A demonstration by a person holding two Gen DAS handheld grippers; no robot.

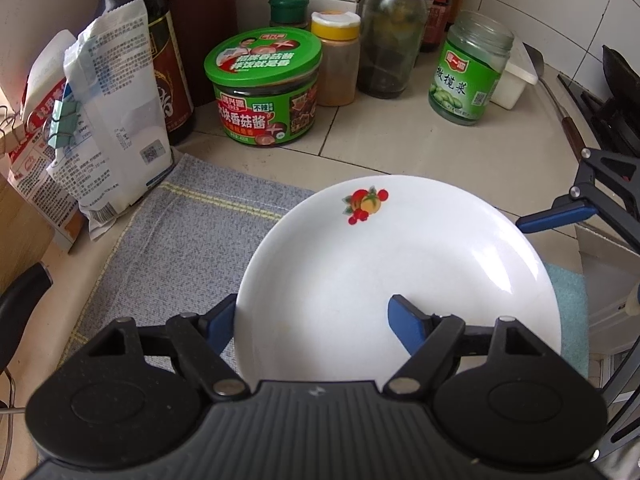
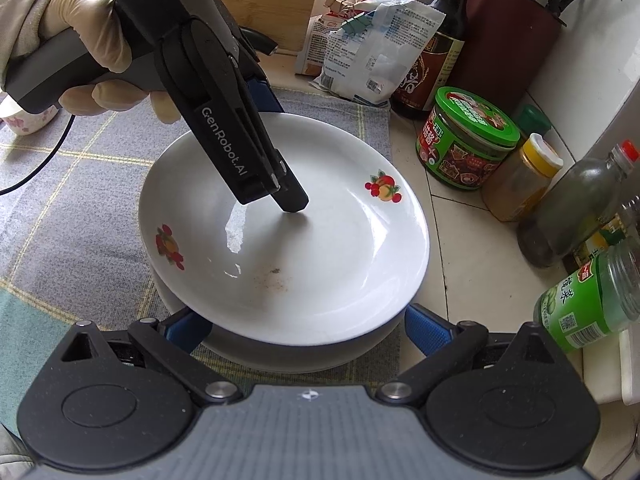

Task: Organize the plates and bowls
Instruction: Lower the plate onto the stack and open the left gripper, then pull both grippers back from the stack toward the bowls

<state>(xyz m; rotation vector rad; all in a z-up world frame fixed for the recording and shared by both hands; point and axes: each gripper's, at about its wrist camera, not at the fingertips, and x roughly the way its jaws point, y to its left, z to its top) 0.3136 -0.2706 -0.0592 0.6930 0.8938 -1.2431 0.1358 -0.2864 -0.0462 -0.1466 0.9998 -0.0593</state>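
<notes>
1. Left wrist view: the left gripper (image 1: 316,322) straddles the near rim of the white plate (image 1: 400,272), jaws apart, pads not visibly pressing it; the plate rests on the grey cloth (image 1: 172,232).
2. Right wrist view: the right gripper (image 2: 308,326) stands spread at the near edge of a second plate (image 2: 304,346) beneath the top one, gripping nothing. Stacking looks done; letting go remains.

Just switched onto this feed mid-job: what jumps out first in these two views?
A white plate with fruit decals fills the middle, resting on another dish on the grey checked cloth. The left gripper straddles its rim, one finger inside the plate and one outside, and the right gripper sits open at the near edge. Behind, along the tiled wall, stands a green-lidded sauce jar among bottles.
</notes>
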